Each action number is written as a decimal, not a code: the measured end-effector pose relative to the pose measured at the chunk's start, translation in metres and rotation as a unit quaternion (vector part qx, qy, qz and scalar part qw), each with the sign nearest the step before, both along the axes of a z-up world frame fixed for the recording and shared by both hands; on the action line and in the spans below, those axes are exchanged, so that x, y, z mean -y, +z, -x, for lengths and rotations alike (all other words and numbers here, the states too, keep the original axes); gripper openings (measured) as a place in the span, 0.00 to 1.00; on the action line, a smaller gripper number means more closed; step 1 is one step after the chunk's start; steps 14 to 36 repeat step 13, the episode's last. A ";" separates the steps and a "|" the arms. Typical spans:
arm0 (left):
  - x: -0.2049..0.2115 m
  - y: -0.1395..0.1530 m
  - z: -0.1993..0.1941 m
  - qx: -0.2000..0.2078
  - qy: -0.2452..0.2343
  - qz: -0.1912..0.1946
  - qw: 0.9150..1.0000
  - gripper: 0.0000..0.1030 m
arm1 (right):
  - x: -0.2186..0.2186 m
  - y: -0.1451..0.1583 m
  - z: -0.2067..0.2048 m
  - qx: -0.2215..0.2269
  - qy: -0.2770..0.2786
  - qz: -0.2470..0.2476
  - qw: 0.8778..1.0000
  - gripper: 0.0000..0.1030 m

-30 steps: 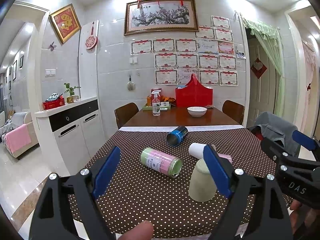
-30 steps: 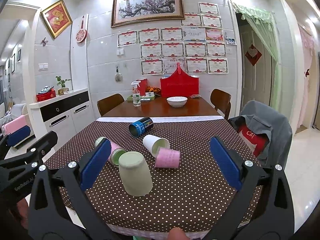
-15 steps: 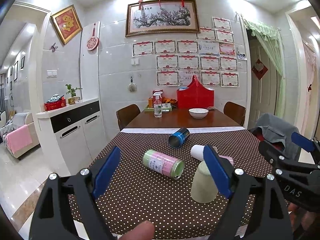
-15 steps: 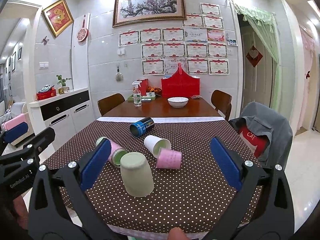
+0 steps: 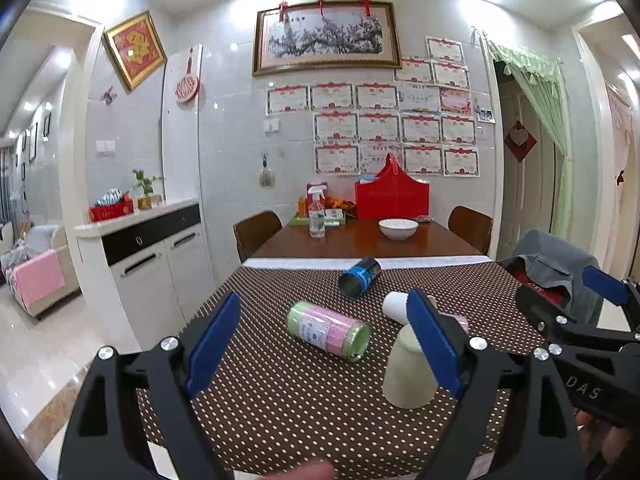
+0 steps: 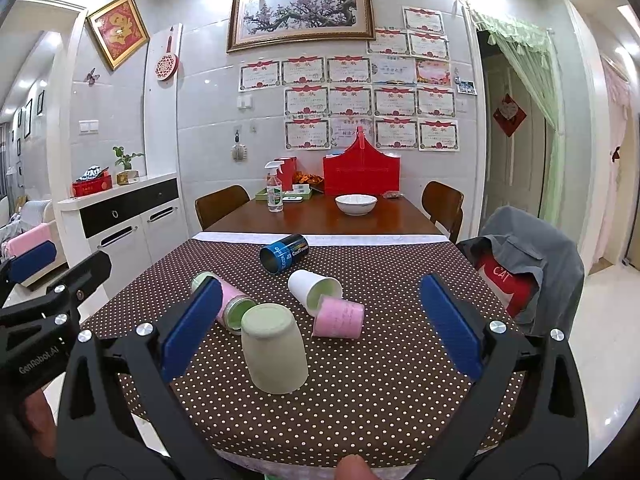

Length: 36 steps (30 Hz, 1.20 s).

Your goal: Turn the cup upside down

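Observation:
A pale green cup (image 6: 274, 348) stands upside down on the dotted brown tablecloth (image 6: 380, 392); it also shows in the left wrist view (image 5: 408, 376), partly behind my left gripper's right finger. A white cup (image 6: 314, 290), a pink cup (image 6: 340, 318), a pink-and-green can (image 5: 328, 330) and a blue can (image 6: 284, 254) lie on their sides behind it. My left gripper (image 5: 324, 344) is open and empty, left of the green cup. My right gripper (image 6: 320, 328) is open and empty, held above the table in front of the cups.
A wooden table behind holds a white bowl (image 6: 356, 204), a spray bottle (image 6: 274, 194) and a red box (image 6: 360, 172). A chair with a grey jacket (image 6: 532, 264) stands at the right. A white cabinet (image 5: 148, 264) stands at the left.
Both grippers have drifted slightly; the scene has shifted a little in both views. The cups and cans have not moved.

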<state>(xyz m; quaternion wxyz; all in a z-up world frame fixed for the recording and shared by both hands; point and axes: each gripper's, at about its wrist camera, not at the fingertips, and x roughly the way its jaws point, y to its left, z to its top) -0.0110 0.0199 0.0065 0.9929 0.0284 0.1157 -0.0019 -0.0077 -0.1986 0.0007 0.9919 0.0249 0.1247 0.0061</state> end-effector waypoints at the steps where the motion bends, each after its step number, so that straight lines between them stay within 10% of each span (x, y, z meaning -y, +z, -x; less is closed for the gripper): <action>1: 0.000 0.001 0.002 0.009 -0.001 -0.002 1.000 0.81 | 0.000 0.000 0.000 0.000 0.000 0.000 1.000 0.94; 36: 0.003 0.002 0.001 0.011 0.011 -0.008 1.000 0.82 | 0.004 -0.001 0.001 0.000 0.000 -0.005 1.000 0.94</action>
